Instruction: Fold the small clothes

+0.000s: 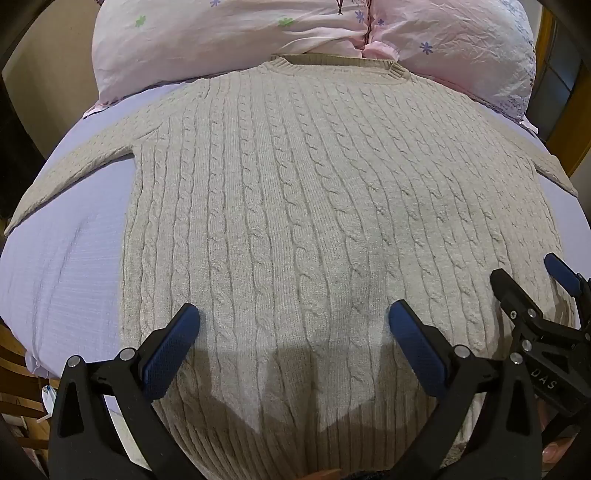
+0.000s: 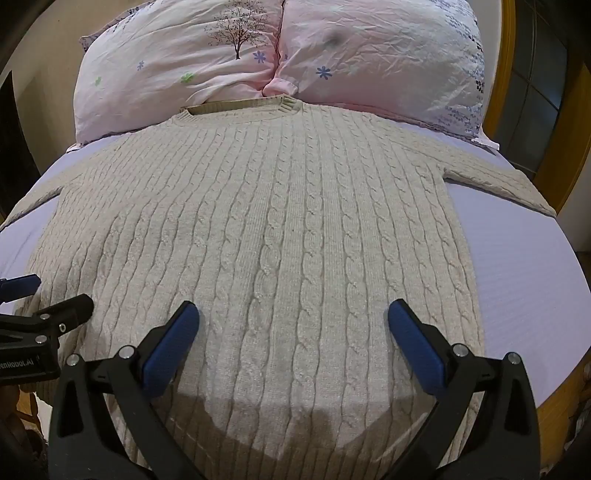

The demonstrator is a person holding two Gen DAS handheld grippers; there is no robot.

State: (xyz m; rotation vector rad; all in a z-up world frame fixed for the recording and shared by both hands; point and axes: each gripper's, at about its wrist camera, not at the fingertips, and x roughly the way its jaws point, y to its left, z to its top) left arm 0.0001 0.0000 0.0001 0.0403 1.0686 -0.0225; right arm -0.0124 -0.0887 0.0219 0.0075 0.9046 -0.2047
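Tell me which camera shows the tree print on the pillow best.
The right wrist view: the tree print sits whole on the left pillow. The left wrist view catches only its trunk, cut off at the top edge.

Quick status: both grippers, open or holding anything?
Left gripper: open, empty, above the sweater.
Right gripper: open, empty, above the same sweater.

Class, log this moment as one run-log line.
sweater: flat on bed, sleeves out, unfolded | left gripper: open above hem | right gripper: open above hem | pillows: beyond collar
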